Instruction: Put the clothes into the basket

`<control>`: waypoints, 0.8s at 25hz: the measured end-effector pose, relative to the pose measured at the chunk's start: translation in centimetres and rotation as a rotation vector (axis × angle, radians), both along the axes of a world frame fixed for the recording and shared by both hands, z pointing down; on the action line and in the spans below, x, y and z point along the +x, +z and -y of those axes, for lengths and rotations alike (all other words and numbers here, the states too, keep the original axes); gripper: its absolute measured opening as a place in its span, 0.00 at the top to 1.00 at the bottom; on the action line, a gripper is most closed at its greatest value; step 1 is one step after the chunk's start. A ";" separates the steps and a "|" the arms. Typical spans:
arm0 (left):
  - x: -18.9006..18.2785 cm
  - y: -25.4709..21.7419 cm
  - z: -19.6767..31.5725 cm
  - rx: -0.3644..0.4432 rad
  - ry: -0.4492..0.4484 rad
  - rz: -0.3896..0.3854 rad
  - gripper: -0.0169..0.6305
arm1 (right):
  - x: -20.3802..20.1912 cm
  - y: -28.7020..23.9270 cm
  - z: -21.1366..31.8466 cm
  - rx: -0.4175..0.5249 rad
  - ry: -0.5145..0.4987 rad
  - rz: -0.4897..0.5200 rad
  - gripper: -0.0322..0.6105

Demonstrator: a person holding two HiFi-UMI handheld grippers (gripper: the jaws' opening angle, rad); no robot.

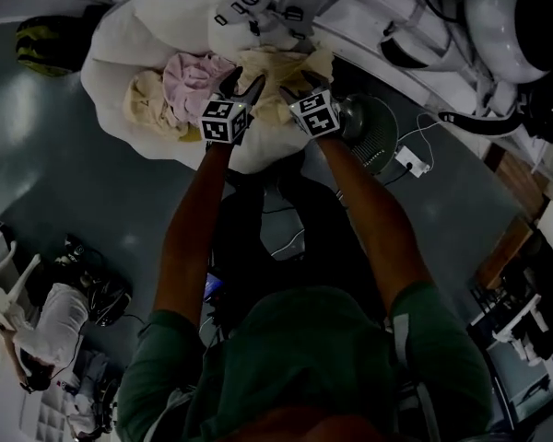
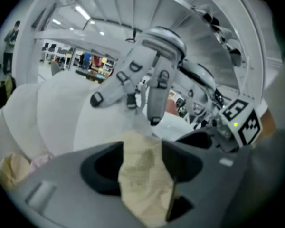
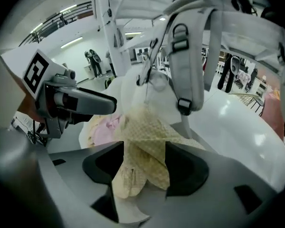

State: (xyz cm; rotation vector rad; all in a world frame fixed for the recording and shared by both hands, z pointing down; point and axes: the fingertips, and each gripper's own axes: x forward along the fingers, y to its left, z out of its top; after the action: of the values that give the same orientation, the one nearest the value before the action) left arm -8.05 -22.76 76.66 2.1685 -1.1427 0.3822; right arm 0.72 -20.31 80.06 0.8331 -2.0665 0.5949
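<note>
A white soft basket [image 1: 120,44] sits on the floor and holds a pink garment [image 1: 192,79] and a cream one [image 1: 147,99]. Both grippers hover over its near rim, side by side. A pale yellow cloth [image 1: 276,67] lies under them, draped into the basket. My left gripper [image 1: 242,87] stands open, and the cloth [image 2: 145,184] hangs loosely between its jaws [image 2: 142,151]. My right gripper [image 1: 301,83] is open too, with the dotted yellow cloth [image 3: 149,132] bunched in the gap of its jaws [image 3: 145,160]. The cloth's lower part is hidden behind the gripper bodies.
White machine parts with strapped grey pads [image 1: 258,7] loom just behind the basket. A round fan [image 1: 373,129] and a power strip [image 1: 412,161] lie to the right. A dark bag [image 1: 48,42] is far left, a wooden bench [image 1: 511,238] right, a person [image 1: 46,330] lower left.
</note>
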 end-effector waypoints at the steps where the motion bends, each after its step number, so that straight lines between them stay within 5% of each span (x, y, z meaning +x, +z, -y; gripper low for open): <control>1: 0.2 1.7 0.0 -0.033 -0.010 -0.007 0.60 | 0.0 1.4 0.2 -0.004 -0.014 -0.026 0.58; 5: 1.1 7.7 -0.7 -0.216 -0.034 -0.041 0.59 | 0.0 4.3 0.5 -0.023 -0.053 -0.100 0.60; 7: 1.8 9.1 -1.3 -0.272 0.000 -0.048 0.62 | 0.1 4.5 0.4 -0.041 -0.041 -0.091 0.79; 8: 2.2 9.0 -1.5 -0.279 0.025 -0.053 0.72 | 0.2 4.2 0.3 -0.047 -0.032 -0.078 0.84; 11: 3.3 6.0 -1.9 -0.213 0.088 -0.058 0.92 | 0.7 1.5 -0.1 -0.015 -0.009 -0.034 0.88; 20: 7.2 -14.8 -6.5 0.084 0.245 -0.124 0.93 | 4.7 -19.0 -4.5 0.240 0.176 0.151 0.89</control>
State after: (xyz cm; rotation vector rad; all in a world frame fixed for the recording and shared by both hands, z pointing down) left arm -0.84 -16.27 61.83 2.3785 -0.8419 0.3042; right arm 5.40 -15.78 61.10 1.1484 -2.2476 0.5232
